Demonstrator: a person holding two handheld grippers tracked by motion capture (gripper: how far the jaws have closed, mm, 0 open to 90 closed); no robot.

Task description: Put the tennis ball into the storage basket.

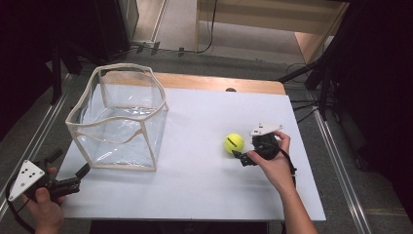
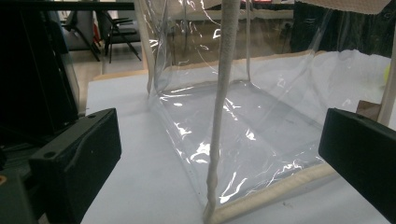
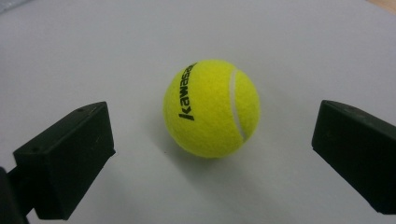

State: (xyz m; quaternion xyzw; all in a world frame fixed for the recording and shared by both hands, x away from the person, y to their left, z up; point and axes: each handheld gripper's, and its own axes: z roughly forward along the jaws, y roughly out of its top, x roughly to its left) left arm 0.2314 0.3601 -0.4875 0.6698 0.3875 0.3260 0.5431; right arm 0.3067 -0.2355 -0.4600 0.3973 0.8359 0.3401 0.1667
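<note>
Right tongs [image 3: 212, 140] gape around the ball [image 3: 211, 108] (not touching it) near the bench's [image 1: 195, 185] right edge, while left tongs [image 2: 219, 158], also spread, face the bag [image 2: 261, 135].

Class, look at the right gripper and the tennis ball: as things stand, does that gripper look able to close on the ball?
Probably yes. The right gripper is open, its jaws spread wider than the tennis ball, which lies just ahead of them on the bare white table. Nothing lies between them.

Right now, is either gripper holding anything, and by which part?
Nothing is held. The right gripper is open around the ball; the left gripper is open facing the bag.
</note>
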